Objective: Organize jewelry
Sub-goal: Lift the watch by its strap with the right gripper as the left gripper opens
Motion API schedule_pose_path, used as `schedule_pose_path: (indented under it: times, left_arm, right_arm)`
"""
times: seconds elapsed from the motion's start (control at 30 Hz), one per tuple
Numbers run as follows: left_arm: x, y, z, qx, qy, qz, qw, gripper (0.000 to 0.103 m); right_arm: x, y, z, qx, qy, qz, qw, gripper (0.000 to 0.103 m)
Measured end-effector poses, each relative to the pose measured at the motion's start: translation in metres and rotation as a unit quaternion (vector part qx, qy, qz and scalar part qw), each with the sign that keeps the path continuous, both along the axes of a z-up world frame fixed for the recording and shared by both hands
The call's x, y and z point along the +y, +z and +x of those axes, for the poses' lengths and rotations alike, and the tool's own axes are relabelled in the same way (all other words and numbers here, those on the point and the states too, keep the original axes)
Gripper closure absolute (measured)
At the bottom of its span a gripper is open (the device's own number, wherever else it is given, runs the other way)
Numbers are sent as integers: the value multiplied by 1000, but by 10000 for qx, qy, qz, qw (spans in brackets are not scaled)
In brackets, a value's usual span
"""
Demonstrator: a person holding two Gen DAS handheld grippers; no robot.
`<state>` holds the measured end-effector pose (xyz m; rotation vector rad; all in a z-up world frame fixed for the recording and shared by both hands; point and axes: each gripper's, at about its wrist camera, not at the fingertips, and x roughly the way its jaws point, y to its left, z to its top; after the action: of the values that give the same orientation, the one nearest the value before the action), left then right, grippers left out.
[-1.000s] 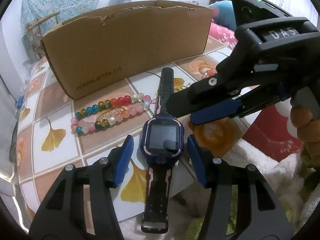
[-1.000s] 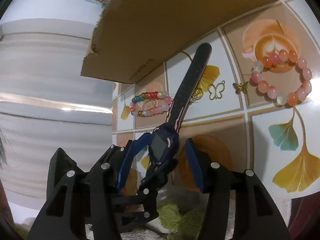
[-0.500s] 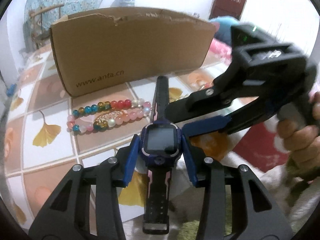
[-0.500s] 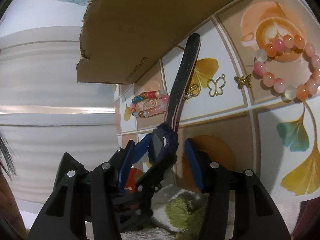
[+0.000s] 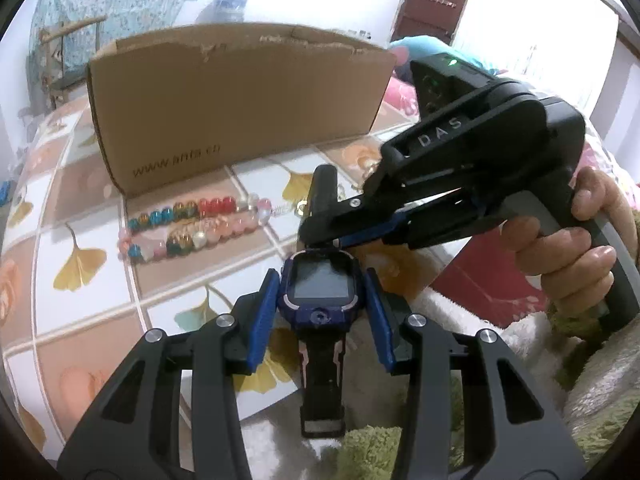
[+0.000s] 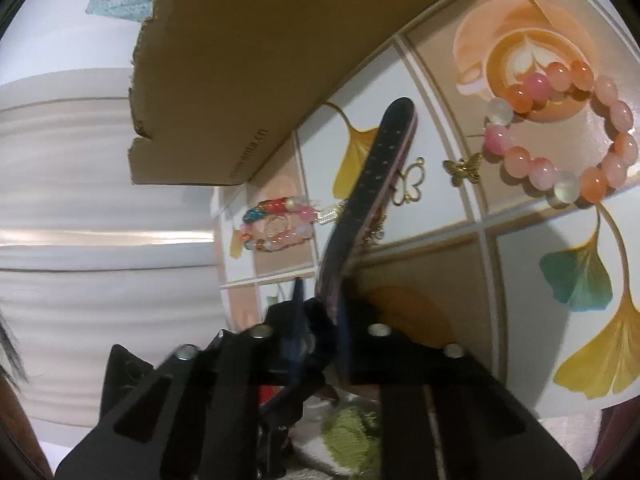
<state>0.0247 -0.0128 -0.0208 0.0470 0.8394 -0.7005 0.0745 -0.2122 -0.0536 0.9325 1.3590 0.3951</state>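
Observation:
A dark blue smartwatch (image 5: 320, 285) with a black and pink strap lies on the patterned tablecloth. My left gripper (image 5: 320, 300) is shut on its body, a blue pad pressing on each side. My right gripper (image 5: 320, 238) comes in from the right, held by a hand (image 5: 568, 248), and is shut on the far strap just beyond the watch face. In the right wrist view that strap (image 6: 372, 184) sticks out past my right gripper (image 6: 326, 314) toward the cardboard box (image 6: 280, 60). A multicoloured bead bracelet (image 5: 192, 224) lies left of the strap.
The open cardboard box (image 5: 240, 100) stands behind the jewelry. A pink and orange bead bracelet (image 6: 560, 128) and two gold butterfly charms (image 6: 464, 166) (image 6: 410, 184) lie right of the strap. White and green fluffy fabric (image 5: 520, 344) lies along the near table edge.
My left gripper closed its pads onto the watch body. My right gripper, open around the watch before, has shut on the far strap. The view tilted up a little.

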Motion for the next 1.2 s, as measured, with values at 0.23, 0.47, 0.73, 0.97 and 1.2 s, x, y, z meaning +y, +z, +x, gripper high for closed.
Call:
schedule_pose_path:
  times: [0.23, 0.47, 0.73, 0.97, 1.2]
  left_arm:
    - [-3, -1, 11, 101, 29, 47, 9999, 62]
    - [-6, -5, -1, 49, 48, 154, 9999, 62]
    - [-12, -7, -8, -74, 86, 276, 9996, 61]
    - [-16, -11, -12, -171, 196, 345, 9991, 69]
    - [-11, 4, -22, -487, 314, 357, 9977, 77]
  right_arm:
    - [10, 18, -1, -448, 270, -408, 9978, 97]
    - [26, 50, -2, -1153, 600, -793, 9883, 99]
    - [39, 79, -11, -1748, 804, -1005, 9762, 99]
    - [43, 90, -15, -1999, 872, -1107, 9696, 99]
    - [44, 103, -24, -2275, 885, -1109, 9634, 99]
